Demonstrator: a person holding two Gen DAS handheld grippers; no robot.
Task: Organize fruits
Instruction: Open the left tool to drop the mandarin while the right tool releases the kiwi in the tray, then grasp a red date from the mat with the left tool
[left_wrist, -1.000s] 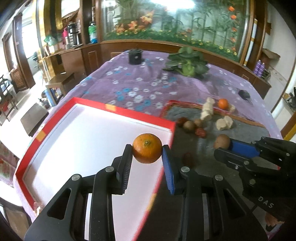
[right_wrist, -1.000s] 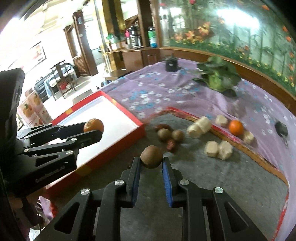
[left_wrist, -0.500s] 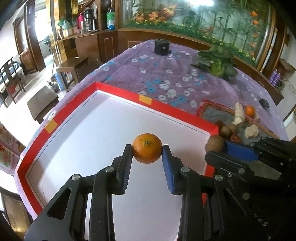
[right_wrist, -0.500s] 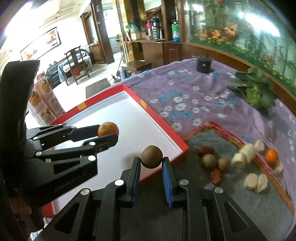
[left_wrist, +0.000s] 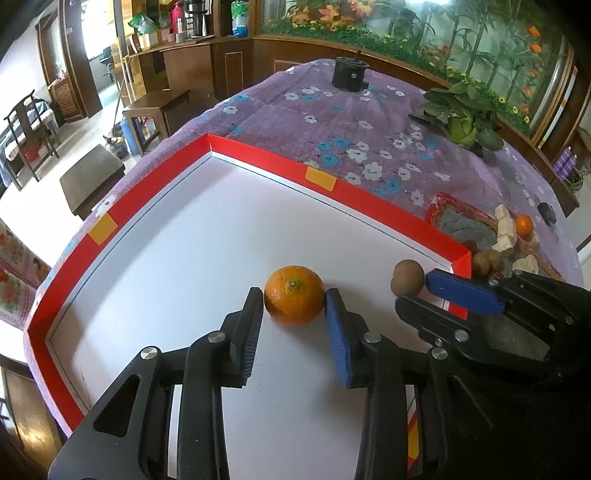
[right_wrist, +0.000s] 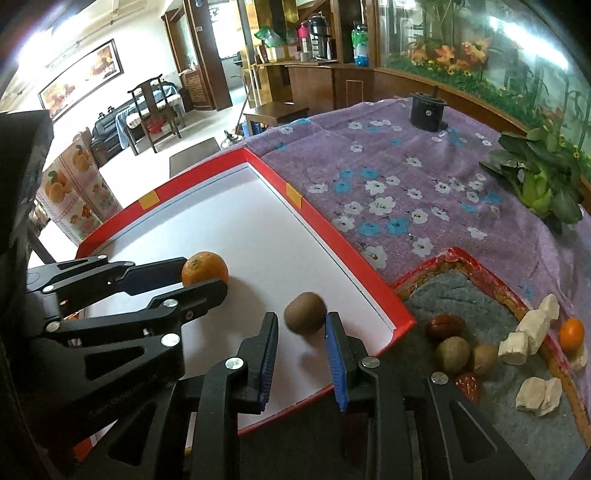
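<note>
Over the red-rimmed white tray (left_wrist: 384, 212), the left gripper (left_wrist: 294, 301) pinches an orange (left_wrist: 294, 295); the right gripper (right_wrist: 301, 325), fingers parted, barely brackets a kiwi (right_wrist: 305, 313).

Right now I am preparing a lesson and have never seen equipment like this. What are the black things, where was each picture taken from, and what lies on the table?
There is no robot here. A person holds a black two-finger tool in each hand, and a wide-angle camera on each tool looks along its fingers. One picture comes from the left tool, the other from the right tool, and each also catches the other tool at its side.

On the purple flowered cloth lie a red-rimmed white tray and a red-edged grey mat. The mat carries brown fruits, white chunks and a small orange.

The left tool grips a round orange fruit low over the tray. A round brown fruit sits between the right tool's fingers with a slight gap on one side, so it seems to be let go.
</note>
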